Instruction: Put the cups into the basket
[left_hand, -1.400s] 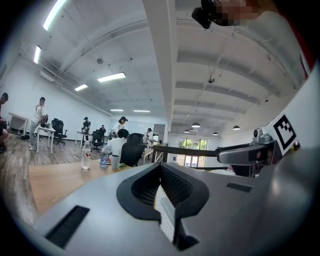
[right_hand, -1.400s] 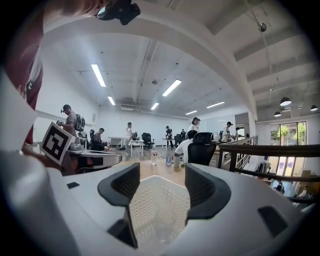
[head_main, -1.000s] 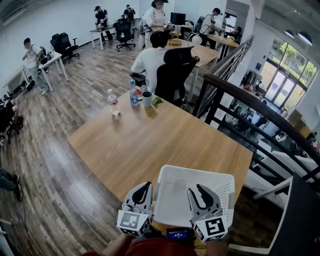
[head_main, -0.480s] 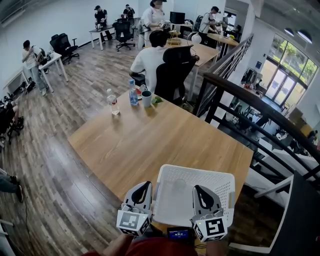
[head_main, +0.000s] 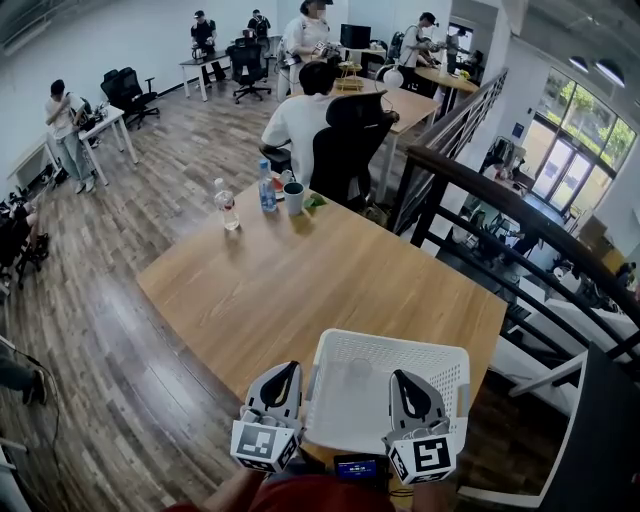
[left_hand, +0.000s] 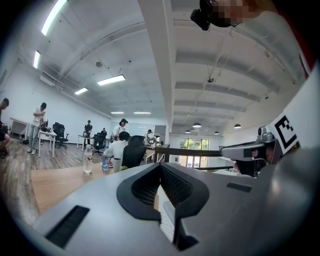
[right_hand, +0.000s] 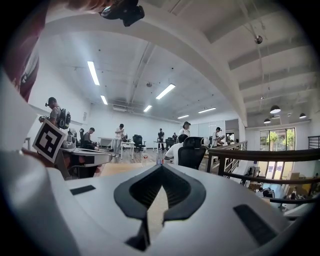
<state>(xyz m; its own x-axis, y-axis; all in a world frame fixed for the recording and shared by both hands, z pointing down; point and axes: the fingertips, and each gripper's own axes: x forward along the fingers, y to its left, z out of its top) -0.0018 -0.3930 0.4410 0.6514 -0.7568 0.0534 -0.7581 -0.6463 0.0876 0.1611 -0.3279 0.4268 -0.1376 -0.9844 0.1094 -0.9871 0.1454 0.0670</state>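
While both tools hover at the near edge of the table (head_main: 300, 290), check status before you commit to a reach.

**Status**
- L gripper (head_main: 286, 372): jaws pressed together, nothing pinched. It hovers just beside the left wall of the white basket (head_main: 400, 342). That perforated wall shows through the slot in the left gripper view.
- R gripper (head_main: 400, 378): jaws pressed together, nothing between them, over the basket's right half.
- Task item: one dark cup (head_main: 294, 198) stands upright at the far edge of the table, well apart from the basket. A blue-label bottle (head_main: 267, 188) is just beside it and a clear bottle (head_main: 229, 208) is near.
- Basket floor: a faint see-through shape lies there; you can't confirm it's a cup.

The scene fits two stages: a basket w/ no cups in it, or a basket part-loaded w/ the far cup left over. Either way that cup is outside the basket.

**Procedure (judged from this layout)**
1. Spread the jaws wide before you get to the cup, not at it. Shut jaws would likely knock it over.
2. Come in level from your side of the table. In the head view the bottles sit to the cup's left and a small green item (head_main: 316, 202) to its right, so side clearance is tight.
3. Pinch the cup wall approx. mid-height and keep the cup upright.
4. It's a long reach, so use one gripper. Hold the other beside the basket to steady it if req'd.
5. Lower the cup inside the basket walls before you release.
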